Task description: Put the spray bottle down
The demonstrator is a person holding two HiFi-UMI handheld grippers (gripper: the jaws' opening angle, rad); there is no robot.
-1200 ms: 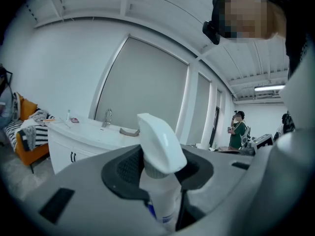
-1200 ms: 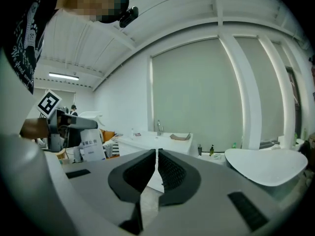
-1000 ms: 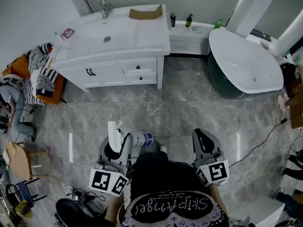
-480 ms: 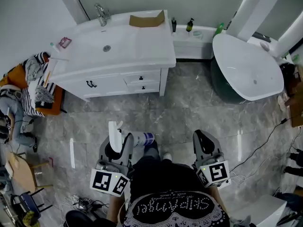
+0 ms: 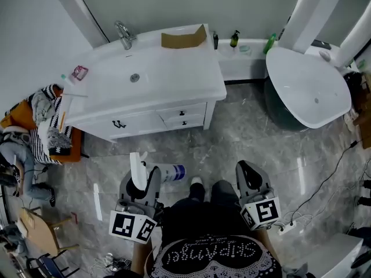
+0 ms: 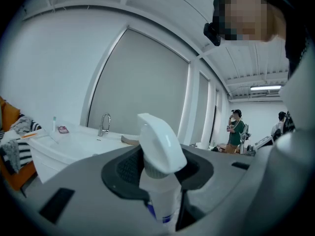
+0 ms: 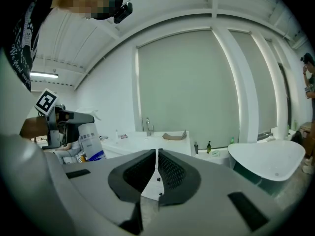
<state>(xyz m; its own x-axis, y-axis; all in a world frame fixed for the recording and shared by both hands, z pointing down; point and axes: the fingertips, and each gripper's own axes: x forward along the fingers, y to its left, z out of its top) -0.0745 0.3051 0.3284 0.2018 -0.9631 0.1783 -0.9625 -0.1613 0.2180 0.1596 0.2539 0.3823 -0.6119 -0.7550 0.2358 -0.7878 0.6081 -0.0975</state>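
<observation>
One spray bottle [image 5: 169,171] sits clamped in our left tongs [image 5: 143,179]; our right tongs [image 5: 247,171] are closed, empty. We should stand it upright on the table [image 5: 185,68] at eleven o'clock.

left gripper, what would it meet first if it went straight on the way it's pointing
Most likely the white vanity cabinet, near its front edge, though depth is unclear. The left gripper is clamped on the spray bottle, so that may touch first. Only floor lies between.
</observation>
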